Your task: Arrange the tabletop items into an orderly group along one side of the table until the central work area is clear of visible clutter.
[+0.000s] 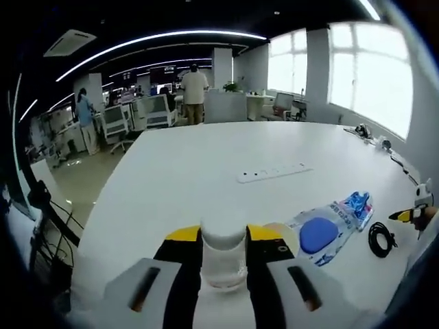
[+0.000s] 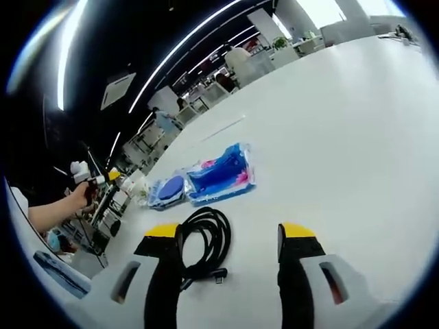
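My left gripper (image 1: pixel 223 236) is shut on a pale, translucent cup (image 1: pixel 223 257) that stands between its yellow-tipped jaws just above the white table (image 1: pixel 206 164). To its right lie a clear pouch with blue print (image 1: pixel 333 226) and a coiled black cable (image 1: pixel 381 238). In the right gripper view the same cable (image 2: pixel 204 243) lies between the jaws of my open right gripper (image 2: pixel 230 236), close to the left jaw and untouched. The pouch (image 2: pixel 216 177) lies just beyond it. A hand (image 2: pixel 65 204) holds the left gripper (image 2: pixel 110 179) at the far left.
A white power strip (image 1: pixel 274 173) lies flat near the table's middle. A small beige round thing (image 1: pixel 281 234) sits beside the cup. Small items (image 1: pixel 370 135) rest at the table's far right edge by the windows. People and desks stand beyond the table.
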### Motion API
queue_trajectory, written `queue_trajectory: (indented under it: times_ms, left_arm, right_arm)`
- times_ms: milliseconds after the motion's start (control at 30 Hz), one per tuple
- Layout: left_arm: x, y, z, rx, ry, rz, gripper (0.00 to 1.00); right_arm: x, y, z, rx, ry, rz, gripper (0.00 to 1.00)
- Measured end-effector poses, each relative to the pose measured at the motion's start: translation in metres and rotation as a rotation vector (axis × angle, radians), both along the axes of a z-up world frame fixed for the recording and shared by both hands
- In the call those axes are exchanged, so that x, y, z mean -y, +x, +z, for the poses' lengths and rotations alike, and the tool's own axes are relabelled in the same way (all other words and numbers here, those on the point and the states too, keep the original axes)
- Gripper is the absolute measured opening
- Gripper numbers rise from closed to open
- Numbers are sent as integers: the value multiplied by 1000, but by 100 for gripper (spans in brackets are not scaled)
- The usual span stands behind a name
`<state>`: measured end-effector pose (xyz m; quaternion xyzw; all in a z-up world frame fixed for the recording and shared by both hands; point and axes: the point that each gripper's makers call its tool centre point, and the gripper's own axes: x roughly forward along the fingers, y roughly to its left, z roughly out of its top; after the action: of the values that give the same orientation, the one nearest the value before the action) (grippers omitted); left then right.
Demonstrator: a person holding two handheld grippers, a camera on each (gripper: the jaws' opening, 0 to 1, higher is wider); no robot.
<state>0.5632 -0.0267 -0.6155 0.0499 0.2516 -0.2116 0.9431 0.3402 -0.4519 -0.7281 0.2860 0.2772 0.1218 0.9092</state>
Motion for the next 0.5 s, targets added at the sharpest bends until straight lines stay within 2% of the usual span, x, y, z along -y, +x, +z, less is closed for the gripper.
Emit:
queue_trajectory:
  times_ms: [133,200,233,400,500]
  left_arm:
    - [1,-1,1,13,-17,17,23]
    - [4,-3,3,7,-91,36,27]
    - [3,-4,3,3,-98,39,29]
    - [3,-9,4,17,-77,43,47]
    - [3,-16,8,30,-90,46,57]
  right_arm:
    - [0,0,1,7,0,0,56]
    - [0,0,3,12,-2,3,56]
    - [-1,0,3,14,-3,4,56]
    - [-5,-5,7,24,-20,23,58]
    - [-8,-9,11,33,-27,30,59]
